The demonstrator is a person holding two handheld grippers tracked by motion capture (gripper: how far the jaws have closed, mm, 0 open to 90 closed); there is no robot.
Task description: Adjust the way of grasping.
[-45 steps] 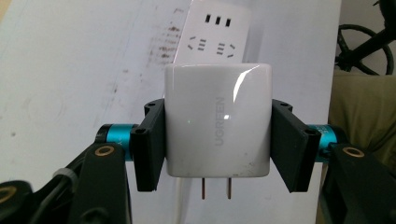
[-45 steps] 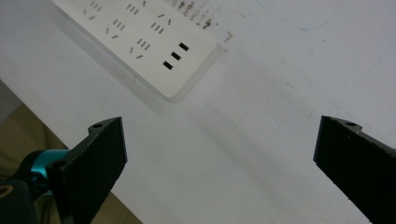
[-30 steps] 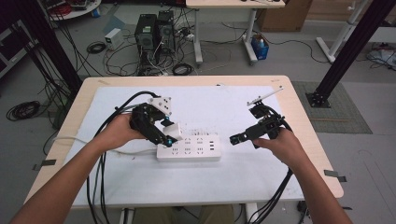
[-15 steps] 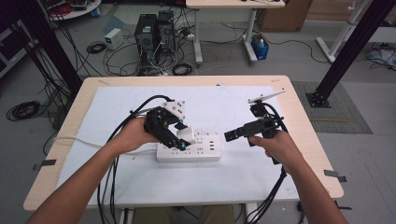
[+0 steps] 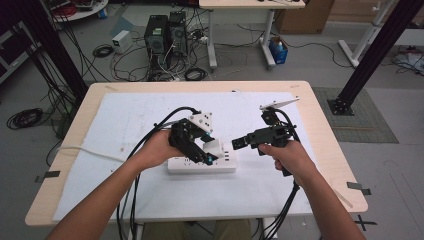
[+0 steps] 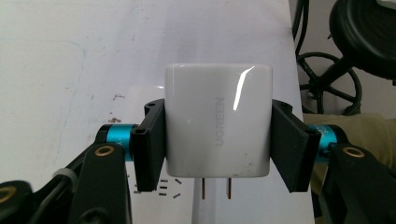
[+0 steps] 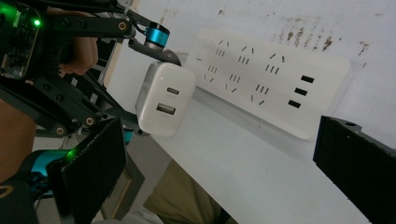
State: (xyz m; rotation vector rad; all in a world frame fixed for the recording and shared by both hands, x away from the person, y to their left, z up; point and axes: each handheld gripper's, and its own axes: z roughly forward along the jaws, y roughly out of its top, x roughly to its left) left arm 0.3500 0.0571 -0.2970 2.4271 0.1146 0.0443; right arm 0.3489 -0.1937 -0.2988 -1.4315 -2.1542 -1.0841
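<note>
A white sheet [image 5: 125, 125] is covering the wooden table [image 5: 75, 120], with computer towers [image 5: 165, 32] sitting on the floor beyond. The left gripper [image 5: 202, 152] is clamping a white charger [image 6: 218, 126] by its sides, prongs pointing down over the white power strip [image 5: 200, 165] lying mid-table. The right gripper [image 5: 239, 143] is hovering just right of the charger, jaws spread wide, touching nothing. The charger is glossy, with two ports on its face.
</note>
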